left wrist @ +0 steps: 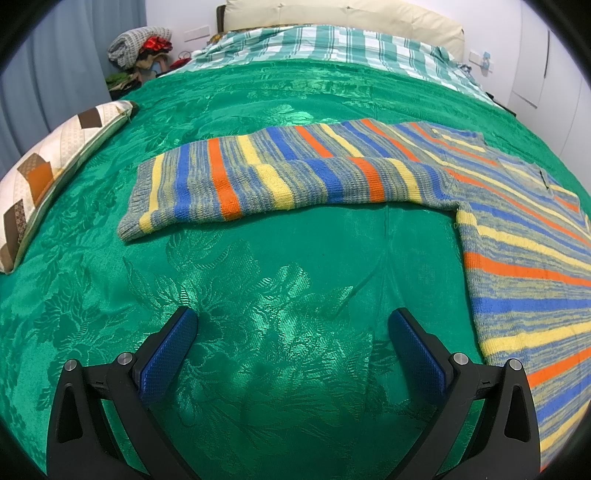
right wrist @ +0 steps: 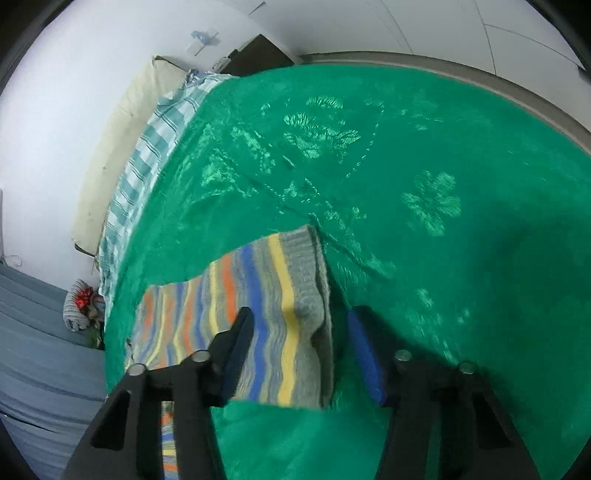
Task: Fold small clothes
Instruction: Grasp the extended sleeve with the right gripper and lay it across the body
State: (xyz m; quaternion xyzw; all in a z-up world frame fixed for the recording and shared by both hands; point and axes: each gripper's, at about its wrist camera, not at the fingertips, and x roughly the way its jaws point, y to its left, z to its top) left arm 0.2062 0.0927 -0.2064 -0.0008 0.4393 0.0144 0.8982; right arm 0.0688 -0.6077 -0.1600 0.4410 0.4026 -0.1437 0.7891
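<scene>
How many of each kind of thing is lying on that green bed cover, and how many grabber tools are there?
Striped sweater: 1
Patchwork cushion: 1
Grippers: 2, left gripper and right gripper
Total: 4, all on or over the green bedspread

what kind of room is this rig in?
Almost certainly a bedroom. The striped sweater lies on a bed with a green bedspread, a cream headboard at the far end, and a patchwork pillow at one edge. Curtains hang beside it.

Striped sweater cuff between tool pads
</scene>
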